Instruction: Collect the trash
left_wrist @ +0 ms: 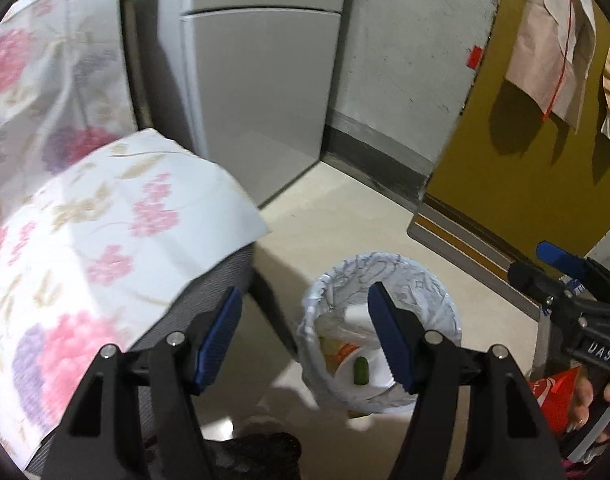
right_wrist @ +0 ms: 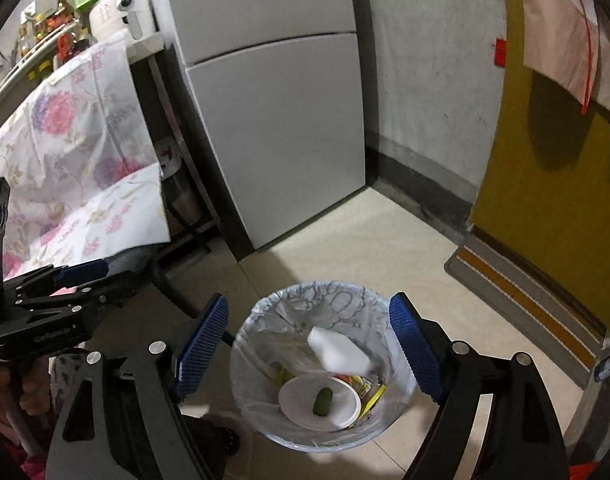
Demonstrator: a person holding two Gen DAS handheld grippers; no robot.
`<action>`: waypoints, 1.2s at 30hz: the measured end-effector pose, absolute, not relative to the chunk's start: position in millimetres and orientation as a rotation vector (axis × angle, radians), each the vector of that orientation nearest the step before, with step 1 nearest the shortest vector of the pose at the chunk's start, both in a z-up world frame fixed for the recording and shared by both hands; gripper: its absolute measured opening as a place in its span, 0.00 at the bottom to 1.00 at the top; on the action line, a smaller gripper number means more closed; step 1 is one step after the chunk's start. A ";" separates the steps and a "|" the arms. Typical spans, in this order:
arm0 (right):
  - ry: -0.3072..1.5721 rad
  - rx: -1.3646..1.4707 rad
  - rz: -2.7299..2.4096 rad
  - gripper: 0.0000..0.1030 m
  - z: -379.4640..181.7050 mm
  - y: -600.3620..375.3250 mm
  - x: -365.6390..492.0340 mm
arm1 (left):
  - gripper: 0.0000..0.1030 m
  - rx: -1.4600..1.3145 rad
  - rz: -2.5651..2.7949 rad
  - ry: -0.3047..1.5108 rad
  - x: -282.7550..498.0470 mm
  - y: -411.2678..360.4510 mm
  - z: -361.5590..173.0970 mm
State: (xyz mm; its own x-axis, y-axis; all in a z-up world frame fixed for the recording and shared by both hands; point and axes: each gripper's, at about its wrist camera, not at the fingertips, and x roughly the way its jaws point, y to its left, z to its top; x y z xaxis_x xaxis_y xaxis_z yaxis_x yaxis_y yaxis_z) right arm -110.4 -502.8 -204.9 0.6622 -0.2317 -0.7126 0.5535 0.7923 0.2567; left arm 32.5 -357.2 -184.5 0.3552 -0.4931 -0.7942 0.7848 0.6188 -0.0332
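Left wrist view: blue-padded left hand-held gripper nearest the lens, spread wide and released, nothing between the pads. Just beyond and between the fingertips, standing on the pale floor, a bin lined with a white patterned bag, the right pad overlapping its opening. Inside the bin, a white disc with a small green piece lying on it, among other wrappers too blurred to name. Left of the bin, a grey chair seat draped with a floral cloth. Behind the bin, a white fridge against a grey wall, and a mustard-yellow door to the right. Right of the bin at the frame edge, the right hand-held gripper seen side-on, with a red packet below it near the holder's fingers; cannot tell whether that packet is being held by anything.

Right wrist view: right hand-held gripper closest, opened wide and released, empty, framing the bin directly below. Within the bin, a white block tilted and blurred above the white disc, the green piece resting on that disc, yellow and red wrappers at the disc's right edge. Left of the bin, the left hand-held gripper seen from the side, too little of its gap visible to add anything here. Behind the bin, the fridge; left of it, the floral cloth over a cluttered shelf bearing a white appliance. Right of the bin, the yellow door with a striped mat at its foot.
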 end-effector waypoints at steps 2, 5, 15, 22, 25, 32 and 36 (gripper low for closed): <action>0.714 0.477 -0.456 0.80 -195.9 -497.1 -111.4 | 0.62 0.376 -0.837 0.859 29.7 -344.8 -176.2; 0.714 0.461 -0.437 0.80 -181.3 -483.0 -110.9 | 0.65 0.360 -0.824 0.864 26.2 -333.0 -168.0; 0.689 0.384 -0.358 0.86 -123.7 -427.4 -114.9 | 0.84 0.324 -0.735 0.815 3.3 -267.3 -121.5; 0.705 0.263 -0.315 0.89 -82.9 -392.3 -112.3 | 0.93 0.276 -0.574 0.812 -9.0 -206.0 -88.4; 0.741 0.213 -0.283 0.89 -72.2 -373.6 -108.9 | 0.93 0.289 -0.527 0.842 -14.8 -187.7 -83.6; 0.736 0.152 -0.206 0.89 -40.8 -347.8 -114.4 | 0.93 0.296 -0.492 0.821 -32.6 -159.6 -55.9; 0.711 0.150 -0.190 0.89 -23.6 -344.6 -120.9 | 0.93 0.289 -0.471 0.800 -40.3 -151.6 -40.9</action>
